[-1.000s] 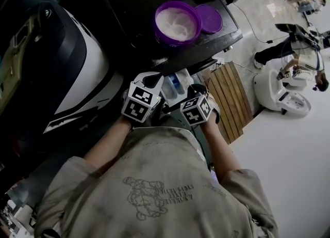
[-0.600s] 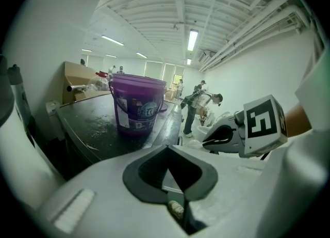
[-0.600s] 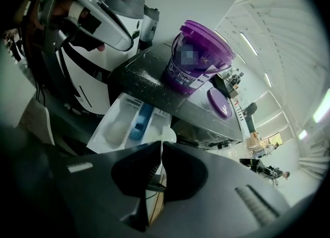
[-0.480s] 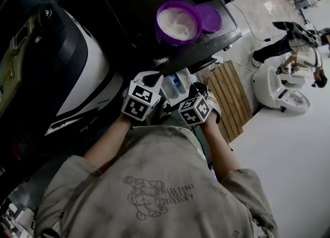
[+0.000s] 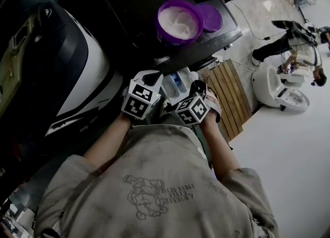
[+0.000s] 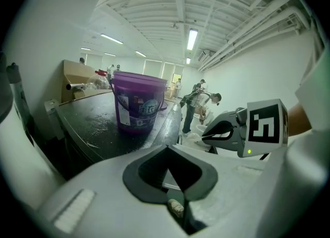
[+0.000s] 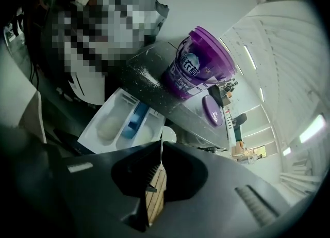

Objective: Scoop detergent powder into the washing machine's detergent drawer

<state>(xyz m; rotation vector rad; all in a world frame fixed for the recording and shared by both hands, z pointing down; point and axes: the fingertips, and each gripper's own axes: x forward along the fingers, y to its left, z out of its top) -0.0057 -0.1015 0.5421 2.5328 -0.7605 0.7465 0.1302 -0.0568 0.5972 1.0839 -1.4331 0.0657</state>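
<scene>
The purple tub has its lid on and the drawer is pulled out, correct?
No: the purple tub is open, its lid lying beside it on the dark top, as the head view shows. The drawer is pulled out.

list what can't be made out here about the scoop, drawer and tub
- Head view: drawer mostly hidden behind left gripper and right gripper.
- Right gripper view: scoop bowl half hidden behind the jaws shut on it; powder load unclear.
- Left gripper view: tub contents hidden by its wall.
</scene>
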